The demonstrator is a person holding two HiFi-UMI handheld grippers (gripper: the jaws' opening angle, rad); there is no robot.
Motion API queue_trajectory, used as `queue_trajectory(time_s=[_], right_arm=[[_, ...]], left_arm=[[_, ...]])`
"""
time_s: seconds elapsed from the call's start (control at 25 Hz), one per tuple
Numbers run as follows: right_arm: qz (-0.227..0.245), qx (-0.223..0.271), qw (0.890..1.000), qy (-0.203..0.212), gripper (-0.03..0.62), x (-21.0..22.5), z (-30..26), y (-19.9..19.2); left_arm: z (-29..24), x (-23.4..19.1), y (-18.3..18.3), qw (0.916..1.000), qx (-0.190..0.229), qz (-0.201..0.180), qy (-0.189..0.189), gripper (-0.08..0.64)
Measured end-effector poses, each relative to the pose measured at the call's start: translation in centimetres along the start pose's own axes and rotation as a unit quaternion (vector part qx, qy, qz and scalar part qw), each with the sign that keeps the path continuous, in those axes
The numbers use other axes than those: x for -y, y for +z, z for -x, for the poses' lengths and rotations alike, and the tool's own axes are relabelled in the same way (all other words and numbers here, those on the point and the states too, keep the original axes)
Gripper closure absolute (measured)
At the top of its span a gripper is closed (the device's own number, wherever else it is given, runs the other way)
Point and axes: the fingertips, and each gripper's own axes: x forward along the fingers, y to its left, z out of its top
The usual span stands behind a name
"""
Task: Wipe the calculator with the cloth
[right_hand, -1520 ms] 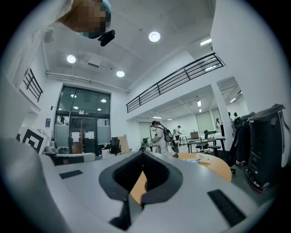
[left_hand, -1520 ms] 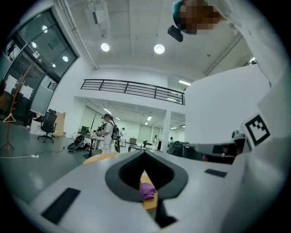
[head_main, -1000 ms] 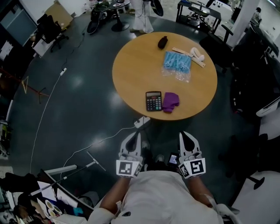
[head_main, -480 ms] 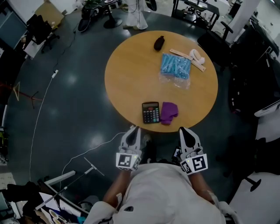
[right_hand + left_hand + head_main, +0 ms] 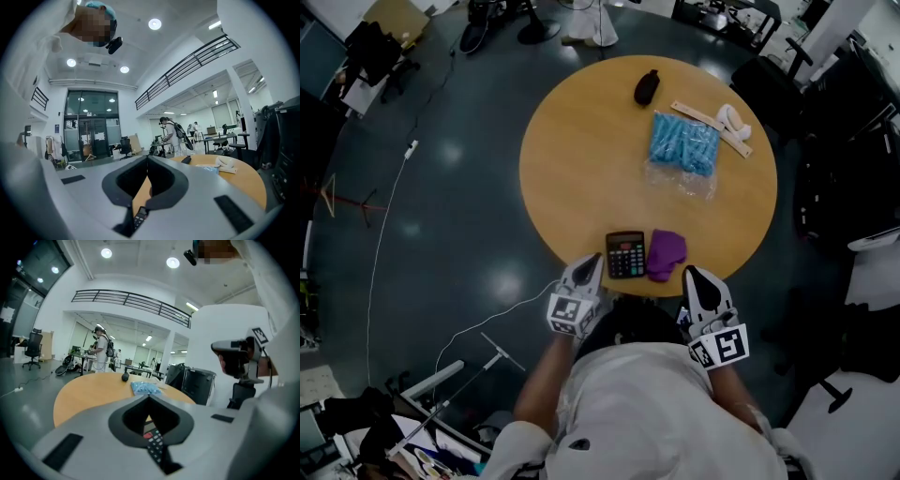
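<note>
Approach to the round surface [image 5: 581, 159], head view. The calculator [image 5: 625, 254] lies face up at the near edge, and the purple cloth [image 5: 666, 254] sits crumpled just beside it on its right; whether the two touch is hard to say from this height. The left tool [image 5: 589, 267] hangs just off the near edge in front of the calculator. The right tool [image 5: 696, 278] hangs off the same edge beside the cloth. Both have their jaws pressed together and carry nothing, and each tool's own view shows only calculator keys through the gap below the closed tips.

The step in hand is judged to be the reach for the cloth, with no wiping begun. To do it well, the right tool would need to part its jaws before arriving, then bite a raised fold of the cloth and not a flat margin, since thin fabric slips. The left tool is best placed to pin a corner or side of the calculator — lightly, off the keys — because the calculator lies so close to the edge that a wiping stroke toward the person could push it off. The blue packet [image 5: 684, 145] lies well apart, toward the far edge.
</note>
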Motion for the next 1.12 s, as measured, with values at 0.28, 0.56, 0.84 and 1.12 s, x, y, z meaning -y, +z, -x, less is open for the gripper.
queue_trajectory(time_s=[0.28,0.56,0.84,1.12], right_arm=[[0.004,-0.021,0.999,0.027,0.577,1.1,-2.4,-0.5],[-0.007,-0.05,0.998,0.038,0.577,1.4,-3.4,-1.8],[-0.018,-0.072,0.997,0.037,0.575,2.8,-4.1,-2.8],[-0.03,-0.081,0.996,0.024,0.575,3.9,-4.4,-3.5]], left_arm=[[-5.6,-3.4,-7.3,0.9821,-0.156,0.026,-0.102,0.549],[-10.1,-5.3,-12.0,0.9544,-0.247,0.033,-0.164,0.418],[-11.4,-3.5,-15.0,0.908,-0.336,0.015,-0.249,0.402],[-12.1,-2.1,-15.7,0.8927,-0.349,0.021,-0.285,0.402]])
